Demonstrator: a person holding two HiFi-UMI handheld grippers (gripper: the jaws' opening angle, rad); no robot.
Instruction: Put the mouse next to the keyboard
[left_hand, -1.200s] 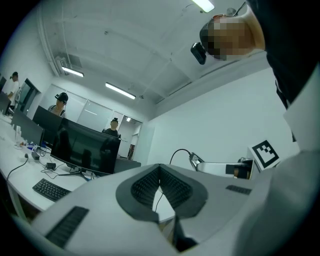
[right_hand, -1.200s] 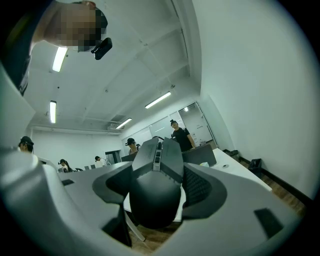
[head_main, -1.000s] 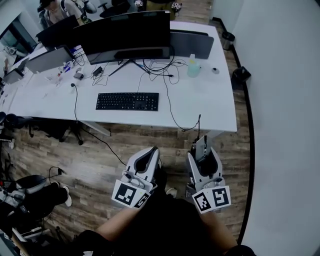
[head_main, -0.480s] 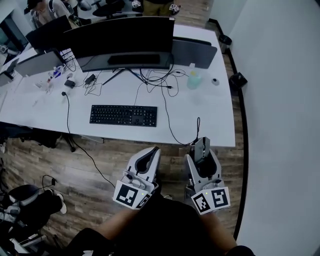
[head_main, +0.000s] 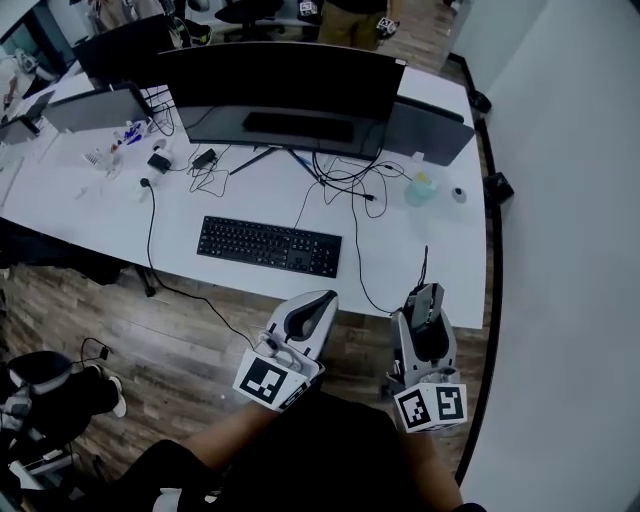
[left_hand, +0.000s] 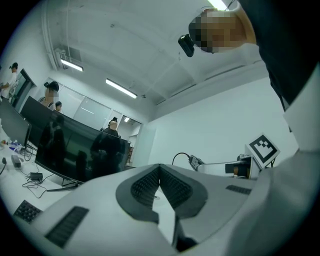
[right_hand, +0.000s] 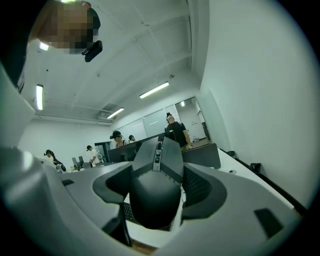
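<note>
No print can be read. The keyboard (head_main: 269, 246), ahead of the left gripper (head_main: 318, 300), probably bears key legends, too small to make out.

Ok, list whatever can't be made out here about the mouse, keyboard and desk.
- Mouse: underside and sides hidden by the right gripper's jaws, in both views.
- Keyboard: key legends too small in head view; mostly behind the mouse in right gripper view.
- Desk: left end cut off by the head view's edge.
- Small round item near the bottle: too small to identify.
</note>
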